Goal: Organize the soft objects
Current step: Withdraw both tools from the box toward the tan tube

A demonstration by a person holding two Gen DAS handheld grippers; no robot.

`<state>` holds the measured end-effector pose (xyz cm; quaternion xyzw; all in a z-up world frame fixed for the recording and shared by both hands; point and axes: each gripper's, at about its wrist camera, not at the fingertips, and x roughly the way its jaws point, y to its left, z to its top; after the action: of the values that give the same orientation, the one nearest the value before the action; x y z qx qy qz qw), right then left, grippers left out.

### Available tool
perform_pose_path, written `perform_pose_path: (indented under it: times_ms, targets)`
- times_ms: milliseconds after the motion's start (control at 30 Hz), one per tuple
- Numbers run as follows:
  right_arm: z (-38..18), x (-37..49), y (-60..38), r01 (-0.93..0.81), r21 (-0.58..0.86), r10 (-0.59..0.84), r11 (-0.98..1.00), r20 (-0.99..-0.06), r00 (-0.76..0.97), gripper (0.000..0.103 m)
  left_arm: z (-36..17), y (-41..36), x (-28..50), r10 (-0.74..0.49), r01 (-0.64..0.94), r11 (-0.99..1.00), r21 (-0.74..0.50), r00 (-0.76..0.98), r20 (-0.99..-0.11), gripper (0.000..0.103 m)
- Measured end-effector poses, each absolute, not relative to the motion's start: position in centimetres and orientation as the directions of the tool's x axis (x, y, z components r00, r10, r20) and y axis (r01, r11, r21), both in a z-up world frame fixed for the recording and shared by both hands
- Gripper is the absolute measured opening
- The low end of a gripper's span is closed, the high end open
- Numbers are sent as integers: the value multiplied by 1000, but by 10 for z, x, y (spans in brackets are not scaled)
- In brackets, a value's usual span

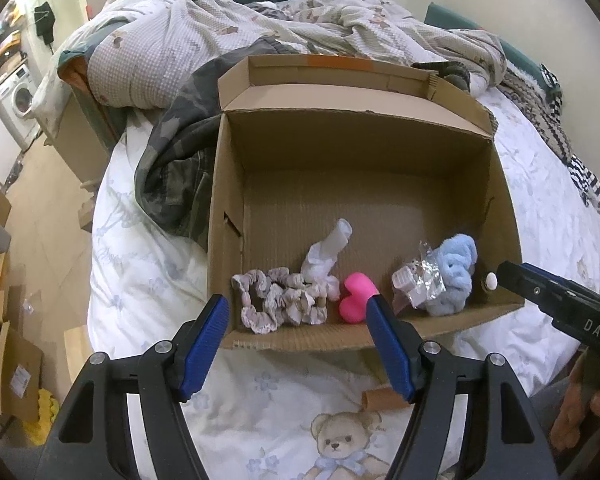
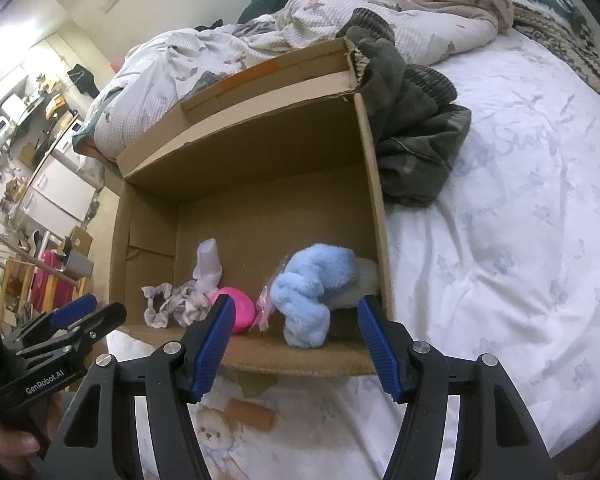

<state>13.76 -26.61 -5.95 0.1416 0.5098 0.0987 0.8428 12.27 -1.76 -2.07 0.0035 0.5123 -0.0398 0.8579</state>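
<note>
Bed (image 1: 148, 280): fills most of both views; white sheet with faint blue flowers and a teddy-bear print at the lower centre, bare open sheet to the right of the box in the right wrist view.
Quilt (image 1: 148, 48): rumpled, checked, heaped across the upper frame behind the box.
Dark garment (image 2: 412, 136): olive, crumpled, touching the box's far right corner.
Cardboard box (image 1: 356, 148): brown corrugated, open-topped, centre of frame; far flap upright, near wall low, back half of its floor bare.
Box contents: all along the near wall.
Blue fluffy scrunchie (image 2: 308, 292): plush, twisted, at the right end.
Floral scrunchies (image 1: 276, 300): gathered fabric, at the left.
White sock (image 1: 328, 252): bunched, one end standing up.
Crinkled plastic packet (image 1: 420, 280): silvery, touching the blue scrunchie.
Pink heart (image 1: 354, 296): smooth, between sock and packet.
Left tongs (image 1: 298, 312): spread wide, holding nothing, ribbed blue pads just before the near wall.
Right tongs (image 2: 296, 312): spread wide, holding nothing, framing the blue scrunchie.
Cardboard tube (image 2: 252, 414): short, on the sheet, below the box.
</note>
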Motion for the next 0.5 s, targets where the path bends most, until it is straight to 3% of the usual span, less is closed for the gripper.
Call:
perform_pose_path:
  times_ms: [500]
  targets:
    - [-65,110,-267,-17,344,317,939,-844,432,67,-30,-19,97,-53,66,997,-26,443,-895,68]
